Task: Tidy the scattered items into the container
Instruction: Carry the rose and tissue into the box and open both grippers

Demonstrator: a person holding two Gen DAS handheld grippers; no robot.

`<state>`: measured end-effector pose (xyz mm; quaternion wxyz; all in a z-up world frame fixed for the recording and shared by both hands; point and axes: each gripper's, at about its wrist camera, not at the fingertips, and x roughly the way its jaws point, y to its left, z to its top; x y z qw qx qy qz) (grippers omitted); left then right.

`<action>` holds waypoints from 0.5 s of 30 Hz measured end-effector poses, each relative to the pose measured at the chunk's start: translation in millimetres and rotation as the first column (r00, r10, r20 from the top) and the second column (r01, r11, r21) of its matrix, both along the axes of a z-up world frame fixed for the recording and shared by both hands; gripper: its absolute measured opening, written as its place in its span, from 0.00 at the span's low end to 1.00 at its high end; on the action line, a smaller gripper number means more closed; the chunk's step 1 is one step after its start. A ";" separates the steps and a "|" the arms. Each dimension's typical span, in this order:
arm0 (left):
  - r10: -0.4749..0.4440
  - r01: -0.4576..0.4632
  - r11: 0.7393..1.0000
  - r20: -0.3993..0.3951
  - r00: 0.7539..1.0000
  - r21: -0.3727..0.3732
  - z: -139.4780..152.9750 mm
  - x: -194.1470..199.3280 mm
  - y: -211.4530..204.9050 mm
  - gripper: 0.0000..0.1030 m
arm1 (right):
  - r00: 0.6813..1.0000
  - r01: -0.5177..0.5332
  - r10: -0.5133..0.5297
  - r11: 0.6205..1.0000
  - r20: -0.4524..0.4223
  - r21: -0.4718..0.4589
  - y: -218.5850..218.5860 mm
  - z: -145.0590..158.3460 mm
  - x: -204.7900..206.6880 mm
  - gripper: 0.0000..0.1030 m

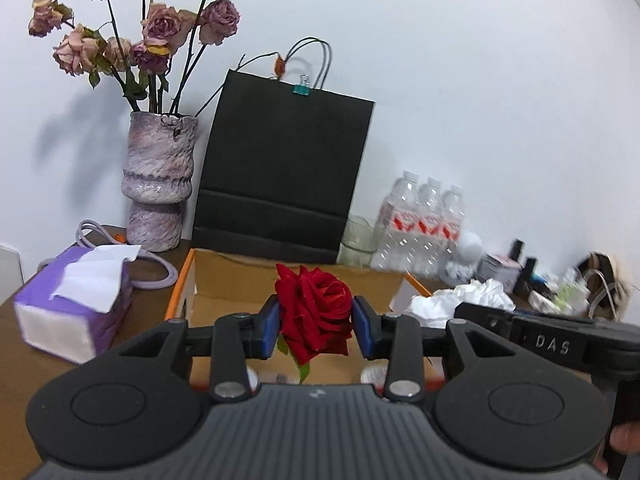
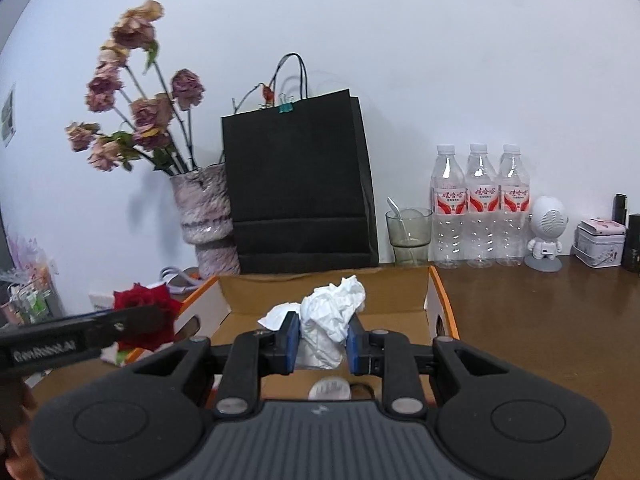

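The left tool [image 1: 316,330] is clamped on a red rose [image 1: 314,312], its blue pads pressed against either side of the bloom. It holds the flower in the air over the near part of the open cardboard box [image 1: 224,276], with a green leaf hanging below the petals. The right tool [image 2: 323,340] is clamped on a crumpled white tissue [image 2: 332,316], and that wad also hangs over the box, above its brown floor. Seen from the right wrist, the rose sits off the box's left wall, gripped in the other tool's black fingers. On the box floor, close to the near wall, lie a few small pale items, blurred and mostly hidden behind the tools; what they are cannot be told.

The box has orange edges and stands on a brown table [image 2: 540,320]. Left of the box lies a purple tissue pack [image 1: 76,308] with a white sheet sticking out of the top, and a lilac cable [image 1: 160,268] curls between the pack and the box. Right of the box the table is bare wood.

Behind the box, against the white wall, a black paper bag [image 2: 298,184] stands upright with a teal binder clip [image 2: 285,108] on its rim. Left of the bag is a mottled vase [image 1: 160,184] of dried roses [image 1: 160,28]. Right of the bag come a glass tumbler [image 2: 408,236] with a spoon in it, three clear water bottles [image 2: 480,208], a small white figure [image 2: 546,236] and a tin [image 2: 600,242].
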<state>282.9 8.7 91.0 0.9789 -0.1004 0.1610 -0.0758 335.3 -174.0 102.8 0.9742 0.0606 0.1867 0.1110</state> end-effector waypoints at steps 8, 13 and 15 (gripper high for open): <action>0.070 -0.064 0.996 -0.095 0.993 0.064 -19.8 51.7 -13.4 0.37 | 0.994 0.010 -0.010 1.000 -0.110 -0.004 0.6 -25.7 52.3 0.22; 0.076 -0.070 0.997 -0.146 0.986 0.043 -29.4 58.6 -5.9 0.38 | 0.989 0.002 -0.005 1.000 -0.150 -0.022 4.7 -37.6 57.4 0.22; 0.080 -0.076 0.996 -0.146 0.986 0.038 -29.4 58.3 -3.6 0.39 | 0.988 0.001 -0.005 1.000 -0.154 -0.028 5.4 -38.8 57.7 0.22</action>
